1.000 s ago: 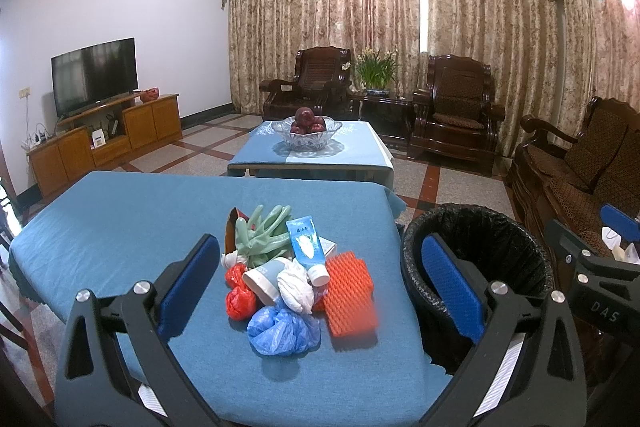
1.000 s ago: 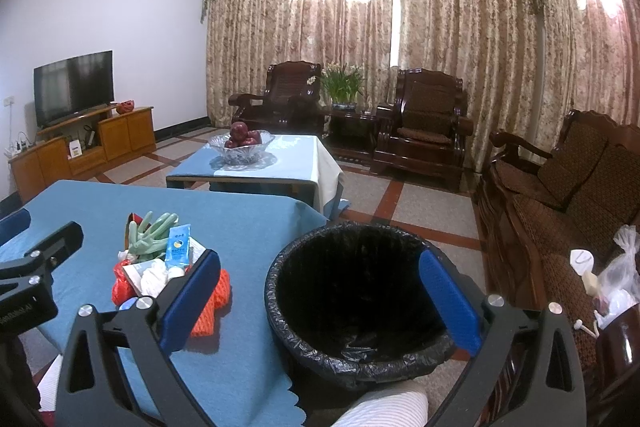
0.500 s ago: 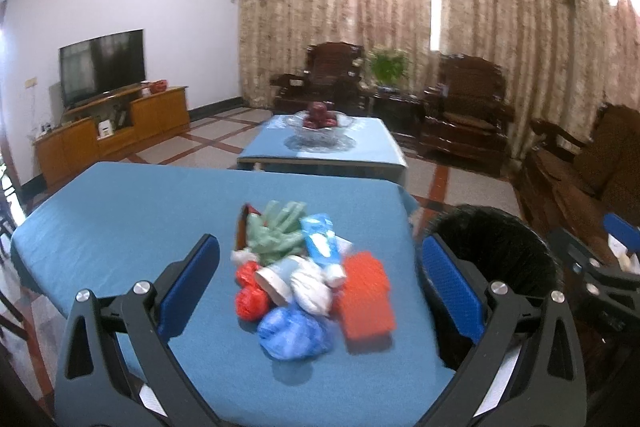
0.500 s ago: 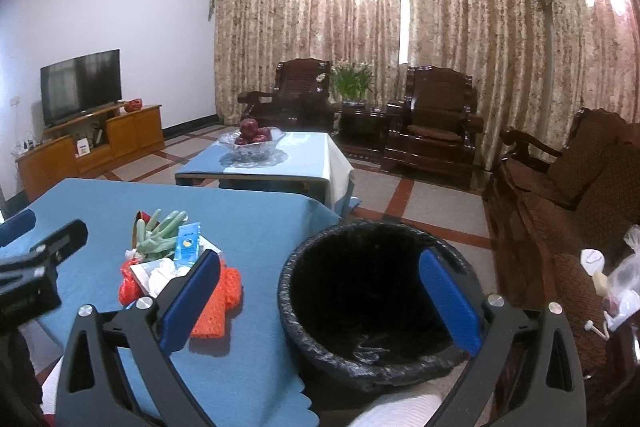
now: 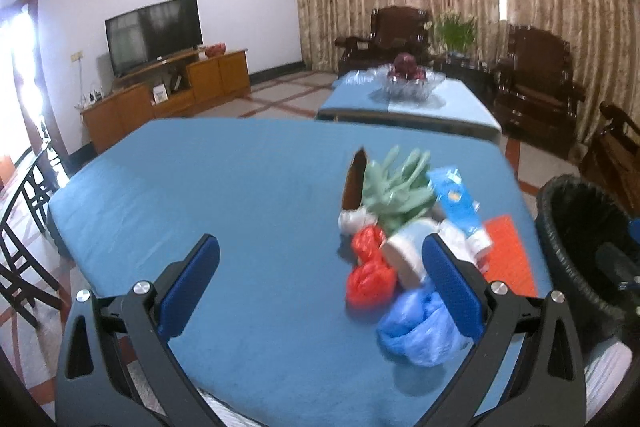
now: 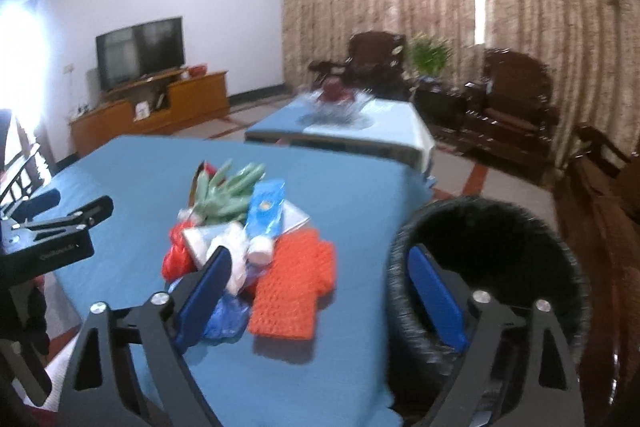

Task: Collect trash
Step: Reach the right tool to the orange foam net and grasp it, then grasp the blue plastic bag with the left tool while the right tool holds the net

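Note:
A heap of trash lies on the blue table (image 5: 200, 195): a red bag (image 5: 368, 275), a blue bag (image 5: 420, 331), a green rubber glove (image 5: 396, 183), a blue tube (image 5: 456, 199), a white bag (image 6: 234, 247) and an orange mesh pad (image 6: 296, 287). My left gripper (image 5: 320, 287) is open just before the heap, its right finger beside the blue bag, nothing between the pads. My right gripper (image 6: 320, 295) hovers over the orange pad with its jaws closing, empty. The black bin (image 6: 492, 267) stands at the table's right edge.
A second blue table with a glass fruit bowl (image 5: 408, 83) lies beyond. Dark wooden armchairs (image 5: 536, 79) and a plant line the curtained wall. A television (image 5: 154, 33) sits on a wooden cabinet at left. A dark chair (image 5: 24, 227) is by the table's left edge.
Both grippers have swung left and dropped toward the table, so the trash heap looms larger. The right gripper's jaws have narrowed and now frame the orange pad instead of the bin.

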The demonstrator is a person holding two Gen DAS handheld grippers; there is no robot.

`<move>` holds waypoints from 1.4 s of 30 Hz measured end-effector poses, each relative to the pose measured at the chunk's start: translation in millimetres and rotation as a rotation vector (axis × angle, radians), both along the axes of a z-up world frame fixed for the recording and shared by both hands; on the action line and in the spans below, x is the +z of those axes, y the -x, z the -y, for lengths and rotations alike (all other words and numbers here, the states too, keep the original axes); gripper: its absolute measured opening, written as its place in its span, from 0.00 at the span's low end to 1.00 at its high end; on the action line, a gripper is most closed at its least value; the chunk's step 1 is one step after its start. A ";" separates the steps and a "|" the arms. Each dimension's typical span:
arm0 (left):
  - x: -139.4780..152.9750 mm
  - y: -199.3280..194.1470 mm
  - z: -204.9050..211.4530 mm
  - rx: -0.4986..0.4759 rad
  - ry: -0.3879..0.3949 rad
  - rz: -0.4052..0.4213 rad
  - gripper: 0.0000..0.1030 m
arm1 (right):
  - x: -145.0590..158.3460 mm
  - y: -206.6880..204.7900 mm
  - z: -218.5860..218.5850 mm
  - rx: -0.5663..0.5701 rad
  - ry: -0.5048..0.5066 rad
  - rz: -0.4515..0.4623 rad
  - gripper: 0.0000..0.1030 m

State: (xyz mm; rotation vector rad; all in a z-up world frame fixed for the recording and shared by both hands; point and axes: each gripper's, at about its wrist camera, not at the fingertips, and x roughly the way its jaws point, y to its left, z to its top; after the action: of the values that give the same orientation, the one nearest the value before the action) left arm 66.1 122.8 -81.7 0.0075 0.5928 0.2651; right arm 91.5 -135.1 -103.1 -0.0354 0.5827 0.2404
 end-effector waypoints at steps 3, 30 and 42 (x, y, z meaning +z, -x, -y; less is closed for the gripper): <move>-13.8 -3.6 -3.5 -0.005 0.000 -0.022 0.95 | -25.2 -16.8 -7.4 0.007 -0.013 -0.060 0.77; -63.7 -15.1 36.4 -0.155 0.079 -0.154 0.79 | -52.7 -11.6 13.3 0.117 -0.007 -0.172 0.12; -94.8 -35.8 71.5 -0.256 0.084 -0.262 0.27 | -48.4 -9.2 30.1 0.080 -0.027 -0.152 0.12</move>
State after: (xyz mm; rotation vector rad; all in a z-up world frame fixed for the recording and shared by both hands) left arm 102.0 51.3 -176.5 0.0371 0.8552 -0.0107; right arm 100.8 -165.2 -151.5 -0.0147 0.7302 0.3305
